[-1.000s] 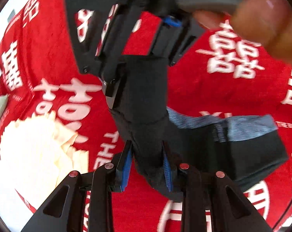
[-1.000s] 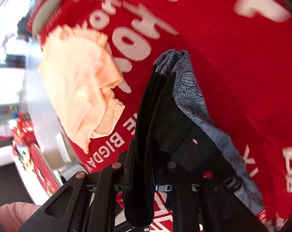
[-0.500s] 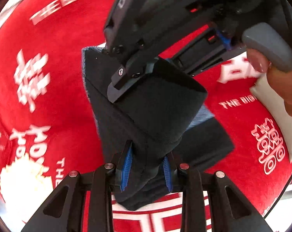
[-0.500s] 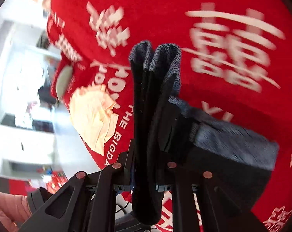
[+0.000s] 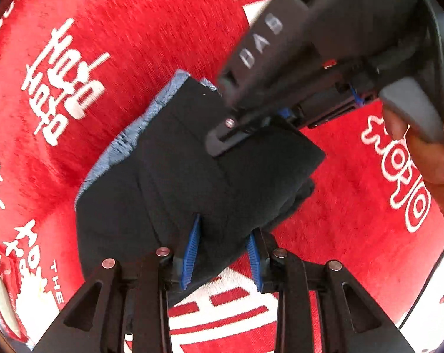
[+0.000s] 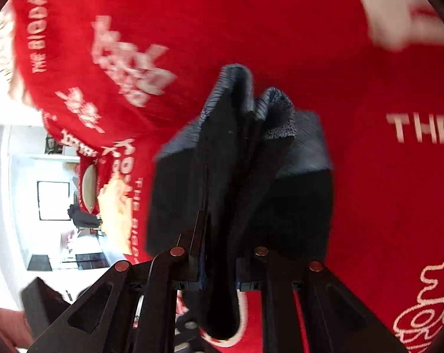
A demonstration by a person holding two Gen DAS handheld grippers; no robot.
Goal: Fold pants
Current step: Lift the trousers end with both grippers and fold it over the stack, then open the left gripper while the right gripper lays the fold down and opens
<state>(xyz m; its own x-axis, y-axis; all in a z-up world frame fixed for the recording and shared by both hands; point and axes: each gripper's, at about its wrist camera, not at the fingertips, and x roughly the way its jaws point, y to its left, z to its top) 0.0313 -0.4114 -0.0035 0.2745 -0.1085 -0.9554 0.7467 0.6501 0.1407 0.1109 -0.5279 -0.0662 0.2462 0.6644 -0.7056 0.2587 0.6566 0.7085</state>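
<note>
The folded dark pants (image 5: 163,176), with a blue-grey waistband edge, hang as a thick bundle just above the red printed cloth (image 5: 133,29). My left gripper (image 5: 222,253) has its blue pads on either side of the bundle's near end; its jaws are opening while the fabric still fills the gap. My right gripper (image 5: 222,138) reaches in from the upper right and clamps the far end. In the right wrist view the pants (image 6: 236,191) stand as upright folds, and the right gripper (image 6: 219,276) is shut tight on them.
A hand (image 5: 433,158) holds the right gripper's handle. A peach garment (image 6: 116,209) lies at the cloth's left edge beside a cream oval object (image 6: 89,188). A blurred white patch (image 6: 404,8) shows at the upper right. Beyond the table edge is a bright room.
Both grippers swept sideways across the red cloth with the pants and rolled. The bundle now hangs lower, and the peach garment has slid to the far edge of both views.
</note>
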